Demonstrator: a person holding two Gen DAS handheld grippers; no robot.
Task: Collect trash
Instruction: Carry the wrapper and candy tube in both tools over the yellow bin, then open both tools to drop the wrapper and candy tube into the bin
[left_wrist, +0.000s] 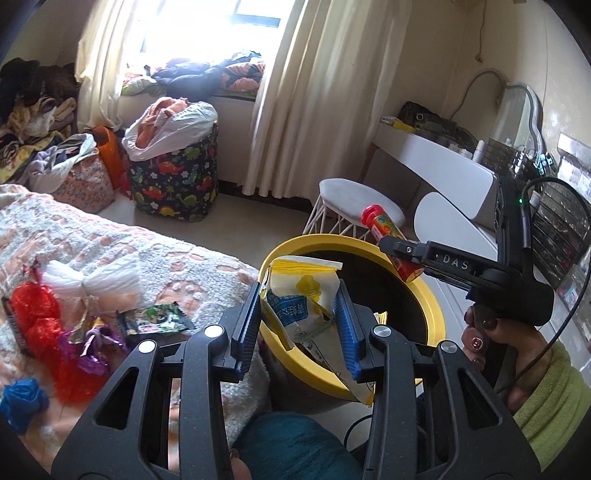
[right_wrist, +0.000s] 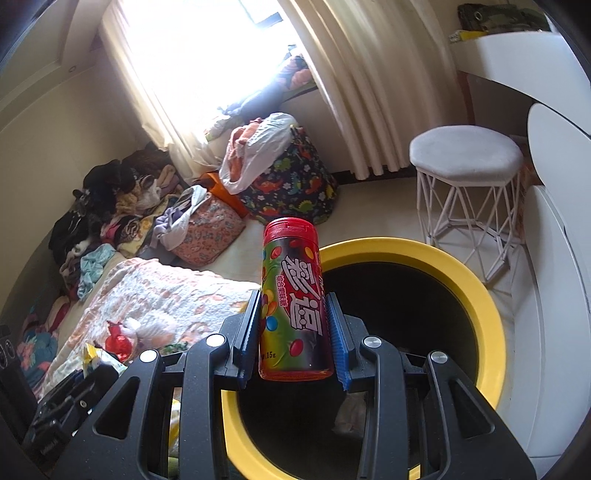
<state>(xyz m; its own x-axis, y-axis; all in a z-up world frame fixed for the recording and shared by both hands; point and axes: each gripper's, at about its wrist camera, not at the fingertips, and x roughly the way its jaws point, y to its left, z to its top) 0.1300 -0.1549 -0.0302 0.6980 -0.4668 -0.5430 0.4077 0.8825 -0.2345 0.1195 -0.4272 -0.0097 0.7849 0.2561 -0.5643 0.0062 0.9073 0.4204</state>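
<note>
- A yellow-rimmed trash bin (right_wrist: 476, 291) stood on the floor beside the bed (left_wrist: 110, 251), its dark mouth directly below and ahead of both claws.
- The right gripper (right_wrist: 293, 336) pinched a red-capped candy tube (right_wrist: 291, 299) between its blue pads, jaws narrowed onto the tube's sides. The tube's long axis ran forward along the fingers, cap end leading, its body over the near-left part of the bin opening.
- The left gripper (left_wrist: 299, 325) was clamped on a crumpled yellow-and-white snack bag (left_wrist: 303, 306), jaws part-closed with the bag bulging between them. The bag hung over the bin's near rim, its lower corner already dipping inside.
- From the left wrist view, the right claw held its tube above the bin's far side, so both pieces looked about equally ready for release; the left load appeared slightly lower.
- More wrappers (left_wrist: 85, 332) lay on the bed, well apart from the bin, apparently awaiting collection.
</note>
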